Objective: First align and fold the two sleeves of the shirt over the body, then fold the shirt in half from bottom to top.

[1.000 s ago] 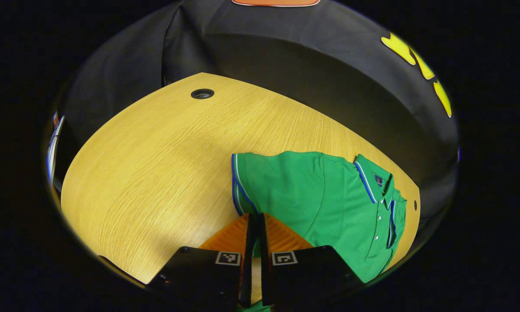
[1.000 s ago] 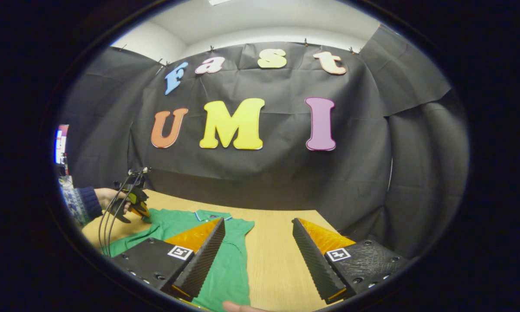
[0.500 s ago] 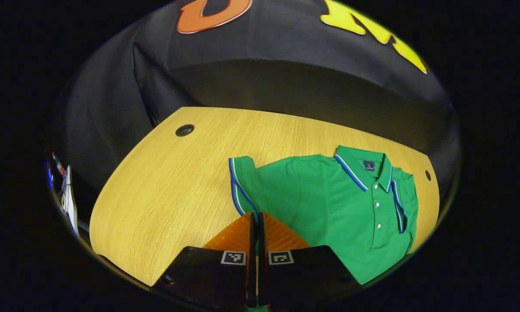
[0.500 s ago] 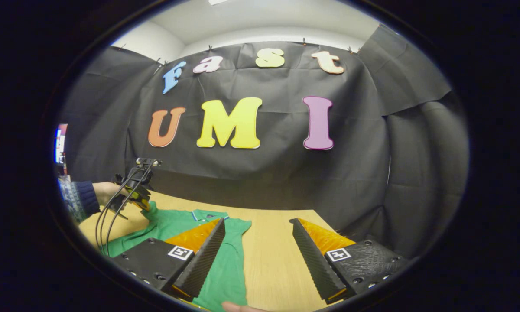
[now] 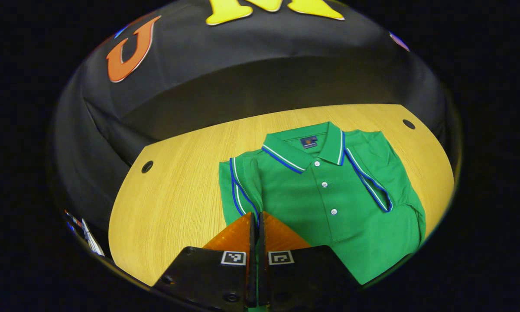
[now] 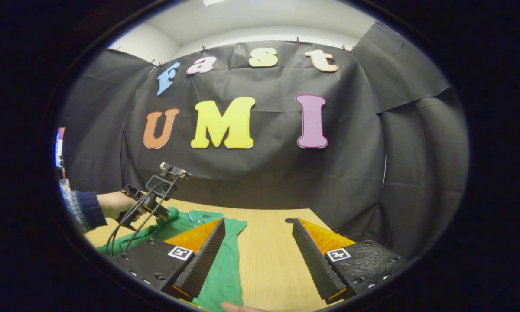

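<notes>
1. Now swung round from a second ago: left gripper (image 5: 256, 216), jaws pinched tight on the left sleeve (image 5: 238, 186), carrying it inward over the green polo shirt (image 5: 329, 203).
2. Right sleeve (image 5: 372, 173) already folded across the chest; shirt flat on the wooden table (image 5: 177, 195), toward its right side.
3. Right gripper (image 6: 256, 255) spread wide, holding nothing, above the near hem.
4. Likely next: laying and releasing the left sleeve, then the bottom-to-top fold.

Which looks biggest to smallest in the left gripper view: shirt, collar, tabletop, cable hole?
1. tabletop
2. shirt
3. collar
4. cable hole; a second cable hole looks alike, so no ranking between them.
</notes>
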The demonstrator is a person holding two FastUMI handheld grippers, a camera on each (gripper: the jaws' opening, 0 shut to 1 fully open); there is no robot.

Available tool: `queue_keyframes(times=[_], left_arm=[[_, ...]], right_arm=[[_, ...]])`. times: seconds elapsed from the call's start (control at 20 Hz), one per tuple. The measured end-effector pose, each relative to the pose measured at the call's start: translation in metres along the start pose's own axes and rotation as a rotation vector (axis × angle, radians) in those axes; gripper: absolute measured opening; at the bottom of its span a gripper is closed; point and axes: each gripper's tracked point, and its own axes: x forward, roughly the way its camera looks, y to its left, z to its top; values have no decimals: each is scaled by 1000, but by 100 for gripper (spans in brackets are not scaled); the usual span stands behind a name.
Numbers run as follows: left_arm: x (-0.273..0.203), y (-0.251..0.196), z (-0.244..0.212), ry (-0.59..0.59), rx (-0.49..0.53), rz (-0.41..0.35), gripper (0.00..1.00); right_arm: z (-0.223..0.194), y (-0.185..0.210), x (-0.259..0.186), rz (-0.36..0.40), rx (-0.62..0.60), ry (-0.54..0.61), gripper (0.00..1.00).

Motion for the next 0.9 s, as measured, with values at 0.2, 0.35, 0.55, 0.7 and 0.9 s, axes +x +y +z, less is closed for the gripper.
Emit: queue_keyframes(times=[0.2, 0.35, 0.55, 0.7, 0.9], left_arm=[[-28, -20, 18, -82, -93, -72, 83], [-63, -4, 32, -193, -84, -43, 96], [-121, 20, 32, -340, -96, -11, 97], [-170, 49, 22, -450, -123, 36, 99], [-235, 72, -6, -583, -150, 53, 99]], right_arm=[[2, 4, -2, 11, -18, -10, 97], [-3, 9, -1, 15, -33, 4, 96], [1, 36, -8, 84, 19, 17, 98], [8, 53, -22, 126, 47, 5, 96], [17, 69, -40, 116, 16, -28, 96]])
